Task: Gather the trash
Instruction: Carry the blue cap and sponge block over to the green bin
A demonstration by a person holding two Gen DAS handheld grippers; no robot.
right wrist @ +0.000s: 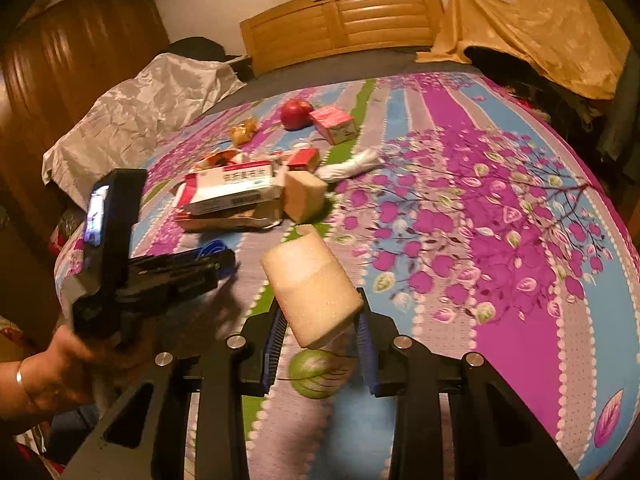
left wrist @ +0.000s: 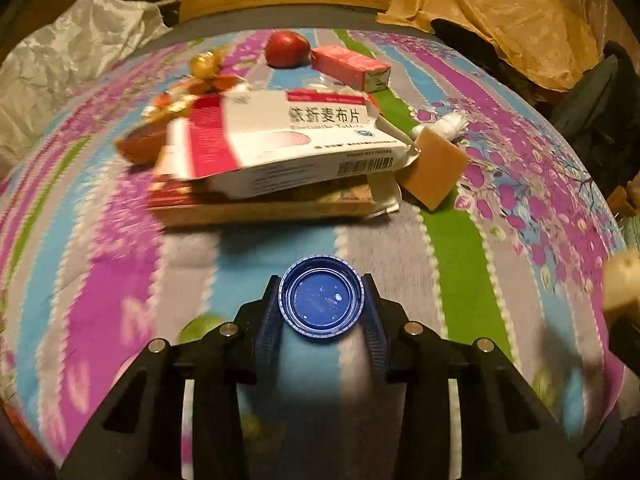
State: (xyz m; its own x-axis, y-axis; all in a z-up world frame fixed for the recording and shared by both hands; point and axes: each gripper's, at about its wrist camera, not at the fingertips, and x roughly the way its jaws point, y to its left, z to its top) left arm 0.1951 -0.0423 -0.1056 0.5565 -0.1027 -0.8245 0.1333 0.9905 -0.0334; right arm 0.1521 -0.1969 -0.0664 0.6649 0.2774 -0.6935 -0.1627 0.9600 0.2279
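My left gripper point(left wrist: 322, 304) is shut on a blue bottle cap point(left wrist: 321, 299) and holds it above the bedspread, open side towards the camera. It also shows in the right wrist view point(right wrist: 216, 254) at the left. My right gripper point(right wrist: 320, 320) is shut on a beige foam block point(right wrist: 312, 284) that sticks up and forward. Ahead lies a pile of trash: a white and red medicine box point(left wrist: 288, 140) on flattened cardboard point(left wrist: 264, 208), a beige sponge cube point(left wrist: 434, 168), a rolled white tissue point(left wrist: 448, 124) and gold candy wrappers point(left wrist: 204, 68).
A red apple point(left wrist: 287, 49) and a pink carton point(left wrist: 352, 66) lie at the far end of the striped floral bedspread point(left wrist: 520, 184). A wooden headboard point(right wrist: 340, 24) stands behind. Crumpled white cloth point(right wrist: 132, 116) lies left, yellow cloth point(right wrist: 540, 28) right. A green leaf print point(right wrist: 316, 374) sits below my right gripper.
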